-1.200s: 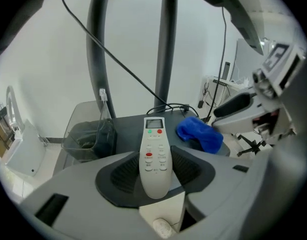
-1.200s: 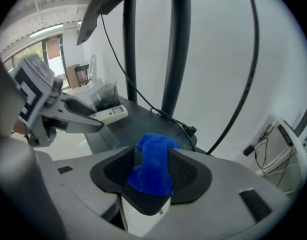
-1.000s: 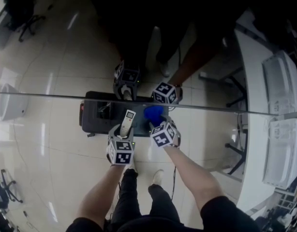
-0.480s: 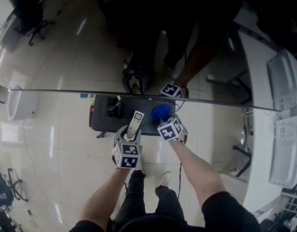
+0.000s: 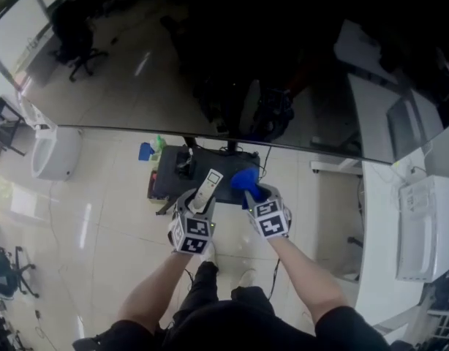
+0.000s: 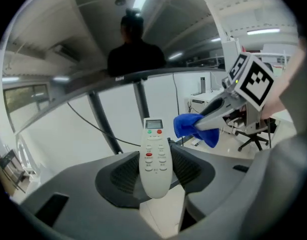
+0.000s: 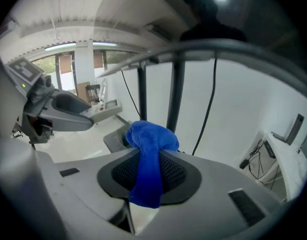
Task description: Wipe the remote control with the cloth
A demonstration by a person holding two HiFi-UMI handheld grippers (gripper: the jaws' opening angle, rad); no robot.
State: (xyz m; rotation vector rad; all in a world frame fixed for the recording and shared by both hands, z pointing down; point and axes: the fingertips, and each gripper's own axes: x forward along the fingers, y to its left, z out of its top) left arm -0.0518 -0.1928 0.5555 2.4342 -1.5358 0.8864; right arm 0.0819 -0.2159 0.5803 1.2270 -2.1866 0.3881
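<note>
My left gripper is shut on the lower end of a white remote control, which stands upright with its buttons facing me. A blue cloth sits between the pads of my right gripper, whose jaws are closing on it; the pinched cloth bunches above the pads and hangs down below them. In the left gripper view, the right gripper holds the cloth just right of the remote's top, slightly apart from it.
Below the grippers stands a dark cart on a glossy pale floor. A white desk runs along the right. A white bin is at the left, an office chair at the far left.
The right gripper has closed on the blue cloth and raised it off the dark cart, bringing it beside the remote. The left gripper still holds the remote. The head view has shifted.
</note>
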